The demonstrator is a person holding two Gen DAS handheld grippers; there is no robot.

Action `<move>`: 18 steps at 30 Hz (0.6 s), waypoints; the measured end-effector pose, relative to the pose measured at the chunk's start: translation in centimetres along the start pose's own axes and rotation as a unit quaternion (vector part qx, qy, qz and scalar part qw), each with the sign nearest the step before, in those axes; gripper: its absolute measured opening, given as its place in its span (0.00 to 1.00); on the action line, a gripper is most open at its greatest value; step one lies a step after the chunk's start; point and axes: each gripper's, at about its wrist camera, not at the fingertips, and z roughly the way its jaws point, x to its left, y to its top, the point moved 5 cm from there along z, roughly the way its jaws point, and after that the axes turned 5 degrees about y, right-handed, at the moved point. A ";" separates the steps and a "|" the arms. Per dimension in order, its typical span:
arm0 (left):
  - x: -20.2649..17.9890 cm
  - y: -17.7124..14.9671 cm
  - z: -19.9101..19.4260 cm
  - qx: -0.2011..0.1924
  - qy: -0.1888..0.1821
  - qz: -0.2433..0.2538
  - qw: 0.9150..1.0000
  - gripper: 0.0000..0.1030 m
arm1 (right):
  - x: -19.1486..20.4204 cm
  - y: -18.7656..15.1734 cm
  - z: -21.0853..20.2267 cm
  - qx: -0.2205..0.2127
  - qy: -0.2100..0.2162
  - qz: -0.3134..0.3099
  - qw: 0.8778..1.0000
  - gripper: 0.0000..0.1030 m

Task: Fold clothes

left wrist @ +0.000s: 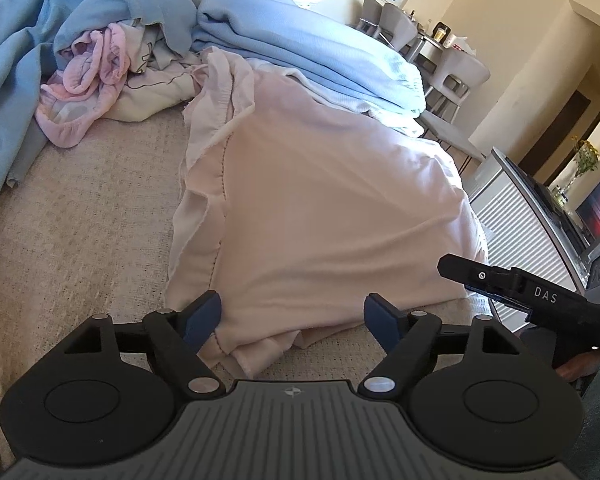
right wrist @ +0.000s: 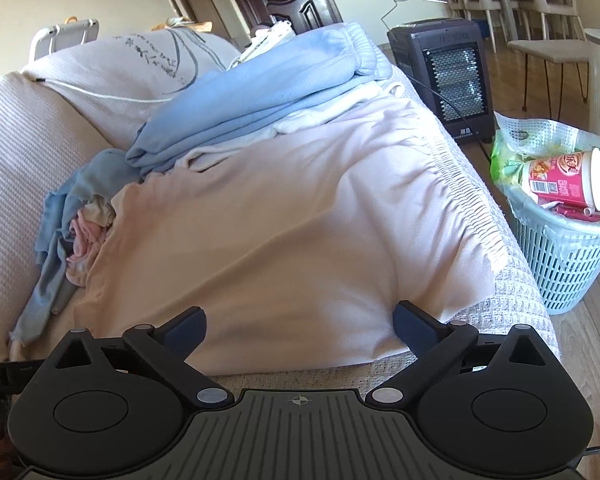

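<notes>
Pink shirt lies folded flat on the sofa; both the left gripper and right gripper gape empty, with a rumpled pile left.

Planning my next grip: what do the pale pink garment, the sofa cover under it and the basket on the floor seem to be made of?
Pale pink garment: soft matte knit, probably cotton jersey; it drapes in smooth folds, with a stitched seam. Sofa cover: coarse beige woven textile, its grainy weave visible. Basket: light blue moulded plastic by the look of it, with a rigid lattice wall.
</notes>
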 end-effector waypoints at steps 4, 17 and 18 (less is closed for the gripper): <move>-0.1 -0.1 0.0 0.000 0.002 0.004 1.000 0.76 | 0.2 -0.1 0.0 -0.001 -0.004 -0.002 1.000 0.99; -0.4 -0.2 0.1 0.001 0.001 0.012 1.000 0.80 | 0.3 -0.3 0.1 -0.005 -0.004 -0.011 1.000 1.00; -0.5 -0.2 0.1 0.001 0.002 0.013 1.000 0.80 | 0.2 -0.3 0.0 -0.008 -0.001 -0.007 1.000 1.00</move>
